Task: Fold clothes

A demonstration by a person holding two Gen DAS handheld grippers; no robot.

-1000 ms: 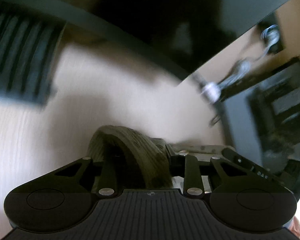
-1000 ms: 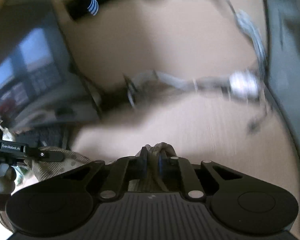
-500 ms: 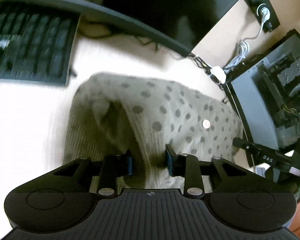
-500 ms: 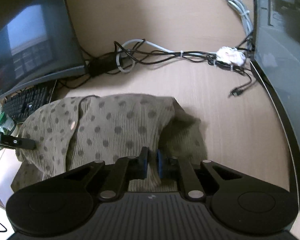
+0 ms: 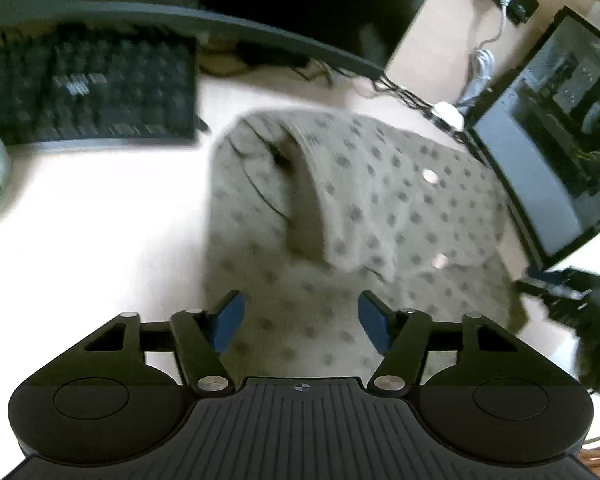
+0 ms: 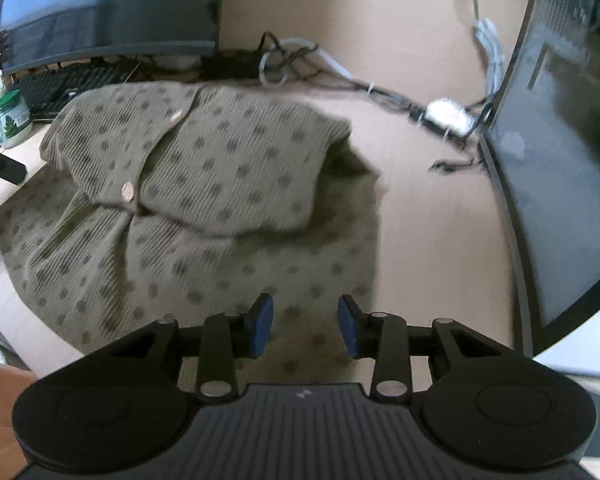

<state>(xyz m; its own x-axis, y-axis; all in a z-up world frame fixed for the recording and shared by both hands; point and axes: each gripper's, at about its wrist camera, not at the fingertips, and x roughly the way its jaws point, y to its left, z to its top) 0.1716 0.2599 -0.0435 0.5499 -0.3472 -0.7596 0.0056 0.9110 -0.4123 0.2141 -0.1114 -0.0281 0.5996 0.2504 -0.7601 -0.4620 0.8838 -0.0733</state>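
**Two open claws over a hemmed-in cardigan**

Both claws hang spread above the near edge of the cardigan [image 6: 204,184], with nothing between their blue pads: our left claw [image 5: 300,322] is wide apart, our right claw [image 6: 305,330] somewhat less so. The cardigan, olive with darker dots and pale buttons, lies on the light tabletop [image 5: 100,240] with its upper half folded down over the lower.

Things crowd it on three sides. A keyboard [image 5: 88,92] sits at its far left, well apart from the cloth, and a green-lidded jar [image 6: 10,118] stands near the left corner. A monitor [image 6: 112,4] rises behind the keyboard. Behind the garment runs a tangle of cables [image 6: 300,64] leading to a white plug block [image 6: 448,114]. On the right a dark glossy panel [image 6: 560,160] stands close to the cloth's edge.

Bare tabletop shows left of the cardigan below the keyboard, and in a strip between the cloth and the panel.
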